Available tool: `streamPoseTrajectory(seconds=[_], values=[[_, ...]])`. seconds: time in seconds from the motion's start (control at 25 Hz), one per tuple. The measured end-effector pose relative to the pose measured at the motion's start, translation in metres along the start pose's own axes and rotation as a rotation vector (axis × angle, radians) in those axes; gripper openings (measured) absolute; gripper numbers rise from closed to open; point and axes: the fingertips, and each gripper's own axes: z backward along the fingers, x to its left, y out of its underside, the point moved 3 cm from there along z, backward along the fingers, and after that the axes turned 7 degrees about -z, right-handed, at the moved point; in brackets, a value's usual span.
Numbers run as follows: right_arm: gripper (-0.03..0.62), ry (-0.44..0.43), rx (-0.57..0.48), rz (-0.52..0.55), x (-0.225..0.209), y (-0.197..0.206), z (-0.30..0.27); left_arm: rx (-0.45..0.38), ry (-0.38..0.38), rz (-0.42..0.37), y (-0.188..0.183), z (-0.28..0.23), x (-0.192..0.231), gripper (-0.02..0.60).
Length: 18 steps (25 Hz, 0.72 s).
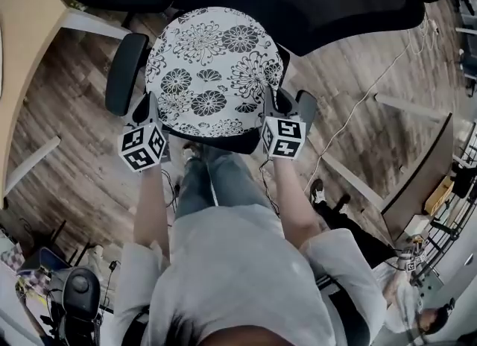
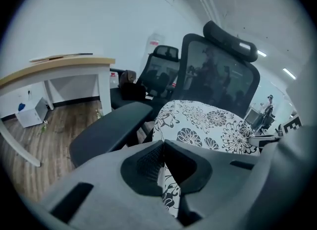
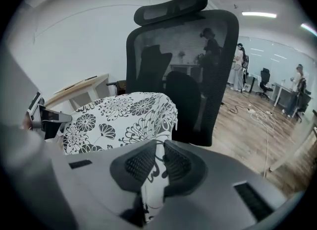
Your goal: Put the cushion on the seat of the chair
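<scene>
Plainly, the left gripper has its jaws pinched tight on a thin fold at the near-left edge of the cushion; the right gripper is clamped the same way on the near-right edge. The floral cushion lies spread between them over the seat of the chair, though whether it rests on it I cannot tell. Both holds take only a little fabric, so a tug could pull an edge free; the far edge sits close to the backrest and might ride up against it and fold. If one side were let go first, the cushion could swing askew towards the left armrest, which lies just beside it. Both forearms reach forward side by side from the person's body; the grippers tilt downward, about level with each other, marker cubes nearest the person.
</scene>
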Motion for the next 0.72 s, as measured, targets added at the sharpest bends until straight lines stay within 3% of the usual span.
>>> streamPoseTrajectory(seconds=[0.72], values=[[0.035, -0.018, 0.187, -0.013, -0.019, 0.074, -0.076, 0.173, -0.047, -0.005, 0.071, -0.066, 0.013, 0.012]])
